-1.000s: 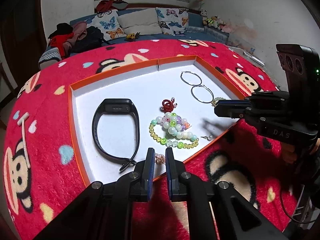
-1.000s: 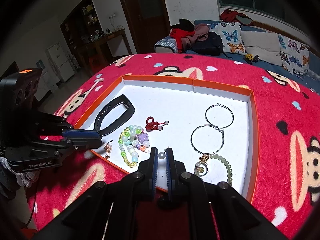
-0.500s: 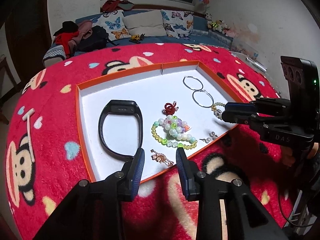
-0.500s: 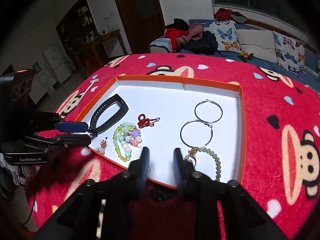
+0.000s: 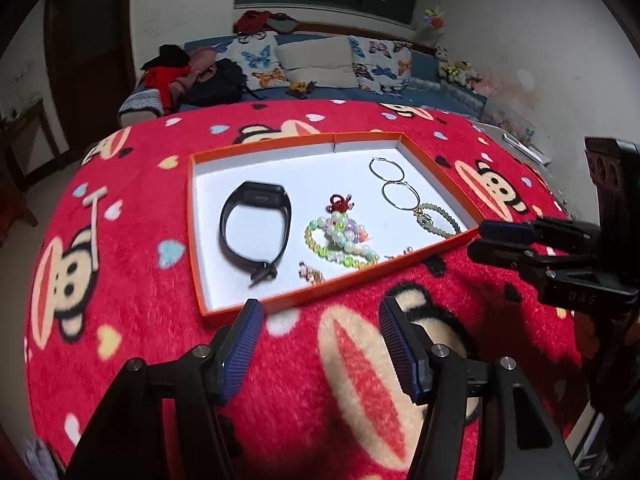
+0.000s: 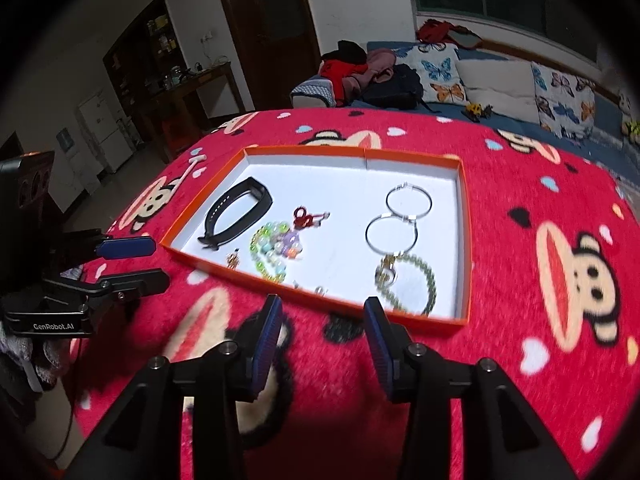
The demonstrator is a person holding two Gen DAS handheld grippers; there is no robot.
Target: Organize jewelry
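Orange tray (image 5: 224,312) holds black band (image 5: 256,228), bead bracelets (image 5: 340,240), hoops (image 5: 396,188); left gripper (image 5: 320,344) and right gripper (image 6: 322,344) opening, empty, over blanket (image 5: 140,300) beside near rim.

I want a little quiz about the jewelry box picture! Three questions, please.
1. True or false: the black band lies inside the orange box.
2. How many silver hoops are in the box?
3. What is between the jaws of the left gripper? A) a hoop B) nothing C) beads

Key: 1 true. 2 two. 3 B; its jaws are opening over the red blanket.
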